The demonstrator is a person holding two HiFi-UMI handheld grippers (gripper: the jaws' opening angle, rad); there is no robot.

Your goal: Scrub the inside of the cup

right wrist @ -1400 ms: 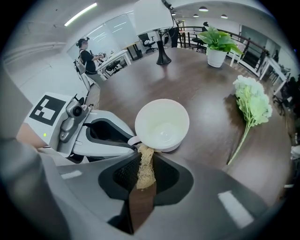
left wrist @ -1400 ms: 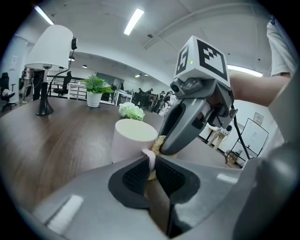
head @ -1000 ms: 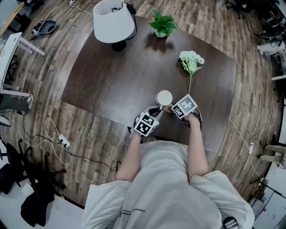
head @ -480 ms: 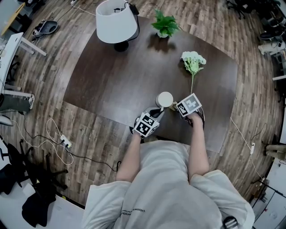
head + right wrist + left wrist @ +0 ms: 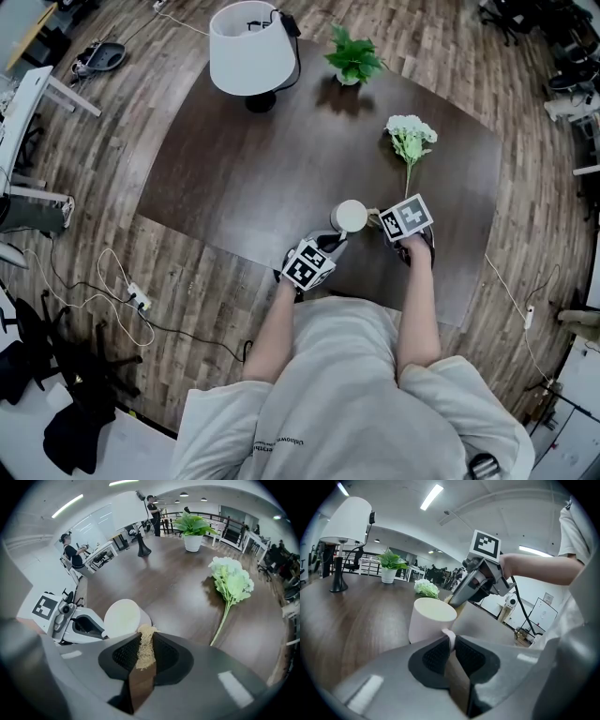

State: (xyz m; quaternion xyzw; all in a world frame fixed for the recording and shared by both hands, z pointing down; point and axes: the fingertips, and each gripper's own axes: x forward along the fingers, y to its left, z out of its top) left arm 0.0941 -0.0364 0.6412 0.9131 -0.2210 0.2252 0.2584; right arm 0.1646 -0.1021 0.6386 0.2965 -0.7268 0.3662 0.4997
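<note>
A white cup [image 5: 350,216] stands on the dark table [image 5: 244,178] near its front edge; it also shows as the cup [image 5: 430,619] and the cup [image 5: 123,617]. My left gripper [image 5: 330,240] is shut on the cup's handle [image 5: 449,638]. My right gripper [image 5: 375,219] is shut on a tan fibrous scrubber [image 5: 146,647], whose frayed tip sits at the cup's rim. The right gripper [image 5: 474,584] reaches the cup from its far right side. The inside of the cup looks pale and bare.
A bunch of white flowers [image 5: 409,139] lies right of the cup. A white-shaded lamp [image 5: 248,52] and a small potted plant [image 5: 353,58] stand at the table's far side. Cables [image 5: 122,286] lie on the wood floor to the left.
Both grippers and the cup have kept their places relative to each other. The head view has shifted slightly, so everything sits a little lower and to the right.
</note>
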